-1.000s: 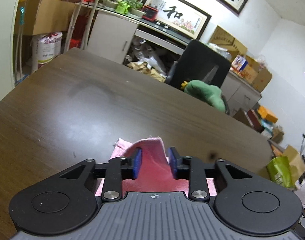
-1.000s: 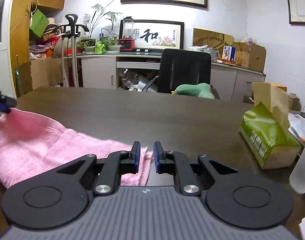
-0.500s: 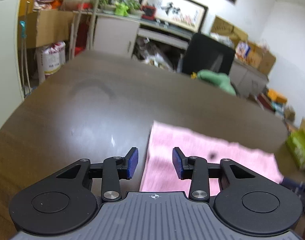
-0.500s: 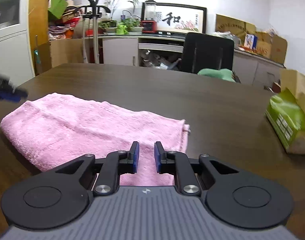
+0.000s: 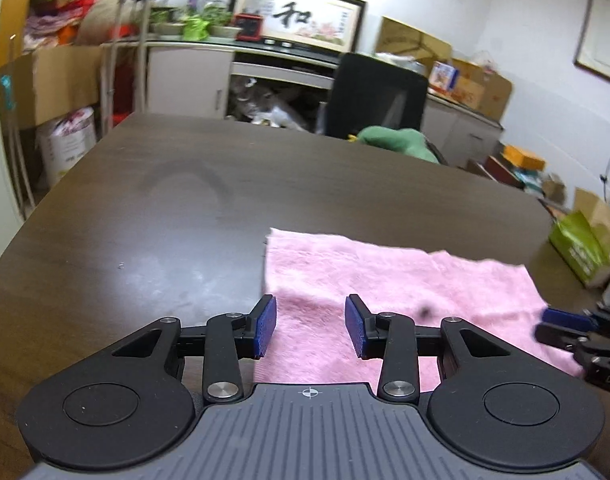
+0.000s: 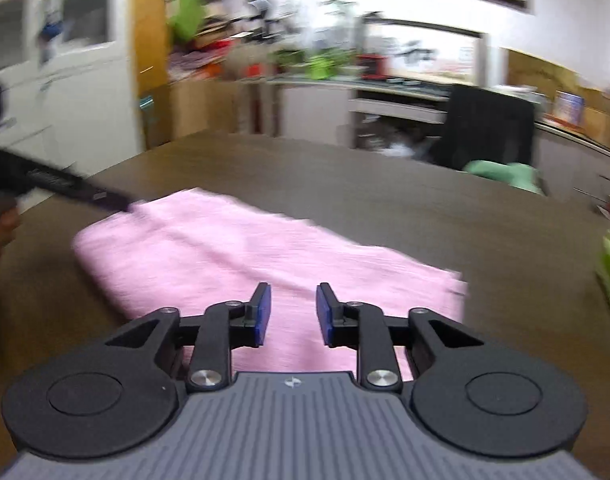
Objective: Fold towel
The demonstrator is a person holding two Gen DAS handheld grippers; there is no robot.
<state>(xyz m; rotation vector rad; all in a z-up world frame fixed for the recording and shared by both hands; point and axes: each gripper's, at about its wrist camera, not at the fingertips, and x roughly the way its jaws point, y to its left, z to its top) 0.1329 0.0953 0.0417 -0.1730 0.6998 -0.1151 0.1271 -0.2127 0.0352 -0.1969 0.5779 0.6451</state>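
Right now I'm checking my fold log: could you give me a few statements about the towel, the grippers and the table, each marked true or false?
1. The pink towel lies on the dark wooden table. True.
2. The left gripper is clamped on a raised bunch of towel. False: its jaws stand apart, nothing pinched between them.
3. The right gripper is open above the towel. True; its jaws have just been opening, with nothing pinched between them.
4. The towel hangs over the table's far edge. False: it lies near the grippers, bare wood beyond it.
5. A green pack stands on the table, apart from the towel. True.
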